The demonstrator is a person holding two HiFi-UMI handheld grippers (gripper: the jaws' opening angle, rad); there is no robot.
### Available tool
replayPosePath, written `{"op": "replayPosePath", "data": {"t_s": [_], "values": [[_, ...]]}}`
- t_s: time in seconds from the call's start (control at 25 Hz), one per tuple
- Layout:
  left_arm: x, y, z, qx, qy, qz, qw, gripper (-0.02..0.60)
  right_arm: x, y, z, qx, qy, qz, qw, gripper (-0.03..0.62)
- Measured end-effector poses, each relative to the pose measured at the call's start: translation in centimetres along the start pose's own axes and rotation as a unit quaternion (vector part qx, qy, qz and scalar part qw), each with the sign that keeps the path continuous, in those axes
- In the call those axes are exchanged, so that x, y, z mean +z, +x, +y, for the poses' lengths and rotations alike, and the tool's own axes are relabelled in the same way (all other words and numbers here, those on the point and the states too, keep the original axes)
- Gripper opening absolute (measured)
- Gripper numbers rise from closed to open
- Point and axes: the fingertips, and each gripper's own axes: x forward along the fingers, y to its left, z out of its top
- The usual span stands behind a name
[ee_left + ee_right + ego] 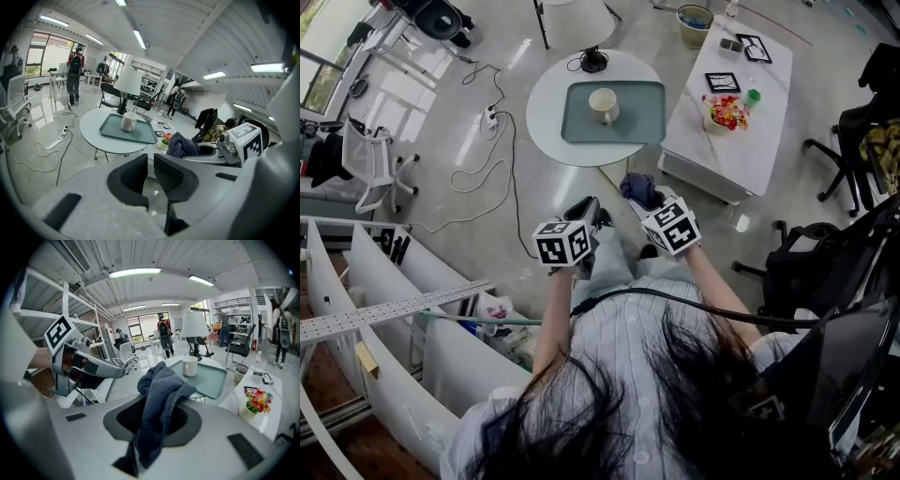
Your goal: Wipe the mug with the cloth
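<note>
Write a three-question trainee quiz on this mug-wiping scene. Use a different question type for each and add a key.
1. True or false: the mug stands on the tray.
2. Fill in the blank: the cloth is pinched by the ___ gripper.
3. Multiple choice: what is between the jaws of the left gripper? A the mug; B the cloth; C nothing.

Key: 1 true; 2 right gripper; 3 C.
</note>
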Motion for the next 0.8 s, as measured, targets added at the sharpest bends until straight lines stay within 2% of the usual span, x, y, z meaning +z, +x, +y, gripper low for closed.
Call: {"op": "replayPosePath", "data": {"t_s": [0.32, 0.8], "values": [[1.4, -0.6, 0.1, 0.004, -0.013, -0.023, 0.9997, 0.052, 1.1, -0.4, 0.3, 0.009, -0.016, -0.008, 1.000, 0.094], [3.1, 0.8, 0.3, -0.010, -0.018, -0.027, 0.9994, 0.052, 1.3, 0.0, -0.4, 0.010, -0.001, -0.004, 1.000, 0.094]]}}
